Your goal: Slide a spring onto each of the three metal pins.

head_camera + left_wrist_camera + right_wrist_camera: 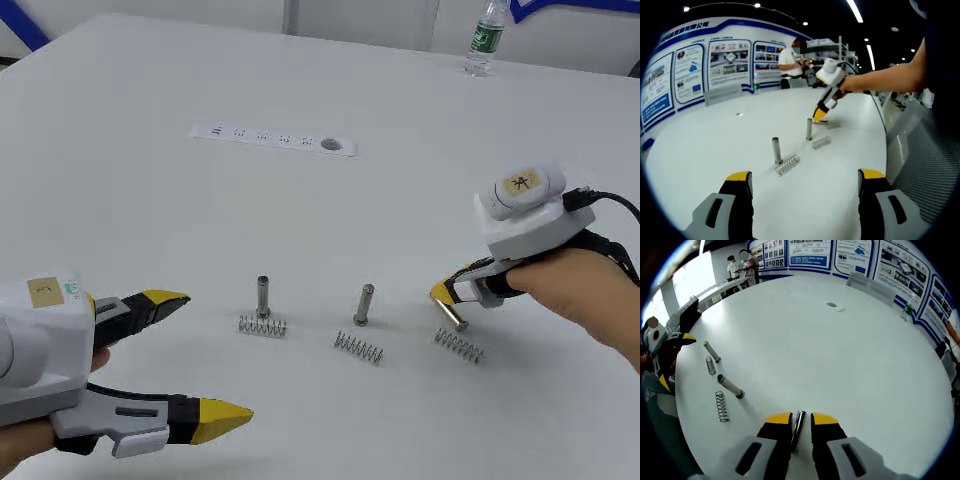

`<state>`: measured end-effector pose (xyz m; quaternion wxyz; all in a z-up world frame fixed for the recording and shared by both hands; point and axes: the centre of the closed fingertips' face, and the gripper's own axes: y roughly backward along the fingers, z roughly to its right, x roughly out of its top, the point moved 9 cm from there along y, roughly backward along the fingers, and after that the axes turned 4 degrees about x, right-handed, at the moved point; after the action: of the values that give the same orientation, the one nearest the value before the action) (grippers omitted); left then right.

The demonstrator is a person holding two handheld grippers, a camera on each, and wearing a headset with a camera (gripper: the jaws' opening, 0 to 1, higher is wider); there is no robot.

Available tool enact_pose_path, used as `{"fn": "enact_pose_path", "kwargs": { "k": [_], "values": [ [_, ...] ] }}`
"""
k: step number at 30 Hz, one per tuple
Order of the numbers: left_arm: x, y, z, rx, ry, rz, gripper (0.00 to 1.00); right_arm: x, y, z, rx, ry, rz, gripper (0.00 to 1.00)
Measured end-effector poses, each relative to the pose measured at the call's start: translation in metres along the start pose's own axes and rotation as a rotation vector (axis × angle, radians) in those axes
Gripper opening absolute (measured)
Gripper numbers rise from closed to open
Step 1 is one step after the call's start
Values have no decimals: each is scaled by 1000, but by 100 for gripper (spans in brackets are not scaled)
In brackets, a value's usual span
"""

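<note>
Fingers (777,419) of the right gripper (796,418) pinch a tilted metal pin (452,314); left gripper (805,175) fingers stand wide apart, empty.

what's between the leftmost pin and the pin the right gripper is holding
Head view: the middle pin stands upright between the leftmost pin and the tilted pin in the right gripper, a spring lying in front of it.
</note>
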<state>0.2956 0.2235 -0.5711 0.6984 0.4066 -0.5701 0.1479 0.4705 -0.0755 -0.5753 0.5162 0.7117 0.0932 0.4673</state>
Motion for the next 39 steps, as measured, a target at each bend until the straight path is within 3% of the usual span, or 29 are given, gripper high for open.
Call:
{"fn": "enact_pose_path", "kwargs": {
  "k": [18,39],
  "values": [
    [-3,2,-1,4,10,-1,88,-2,-12,1,-21,-10,-78,12],
    [-2,2,-1,-1,12,-3,87,0,-12,-1,-18,-66,-104,9]
  ]
}}
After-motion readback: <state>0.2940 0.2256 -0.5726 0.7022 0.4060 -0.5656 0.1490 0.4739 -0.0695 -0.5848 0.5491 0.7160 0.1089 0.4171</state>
